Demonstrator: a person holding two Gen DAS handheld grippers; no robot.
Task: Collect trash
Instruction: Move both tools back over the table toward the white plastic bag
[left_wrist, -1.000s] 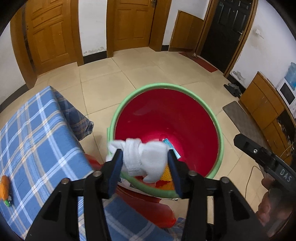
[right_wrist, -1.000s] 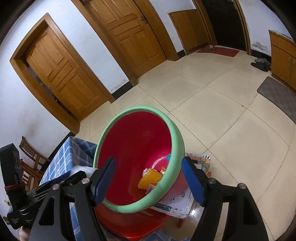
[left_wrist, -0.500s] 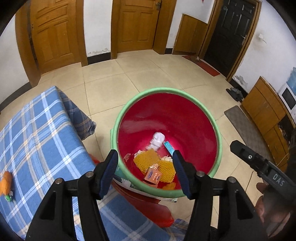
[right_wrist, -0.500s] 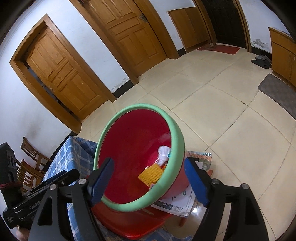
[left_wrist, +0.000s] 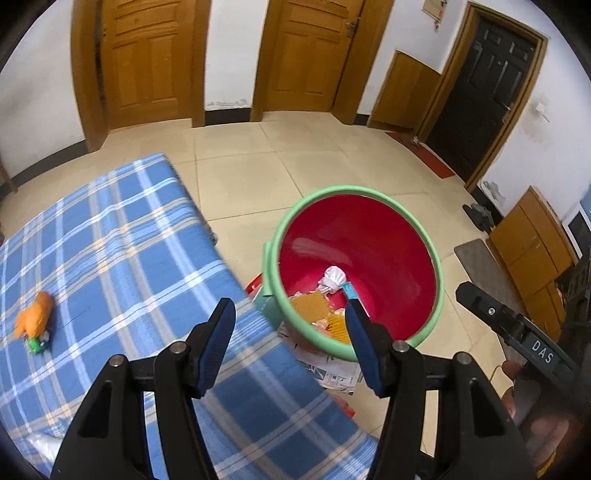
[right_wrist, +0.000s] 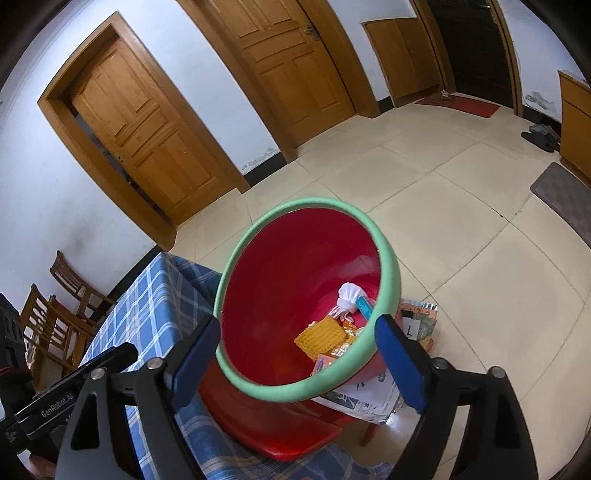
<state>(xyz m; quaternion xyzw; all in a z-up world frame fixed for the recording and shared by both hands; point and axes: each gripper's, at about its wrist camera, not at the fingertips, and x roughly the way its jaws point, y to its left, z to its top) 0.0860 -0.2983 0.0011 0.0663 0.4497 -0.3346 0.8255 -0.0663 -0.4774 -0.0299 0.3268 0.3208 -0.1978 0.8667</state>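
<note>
Now both the left tool (left_wrist: 290, 341) and right tool (right_wrist: 295, 354) gape empty, the right's jaws just widening around the bin (right_wrist: 384, 254).

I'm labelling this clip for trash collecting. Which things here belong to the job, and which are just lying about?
Belongs to the job:
- red bin, green rim
- white wad inside it
- orange scrap on the checked tablecloth

Just lying about:
- red stool and papers under the bin
- wooden chairs
- shoes
</note>
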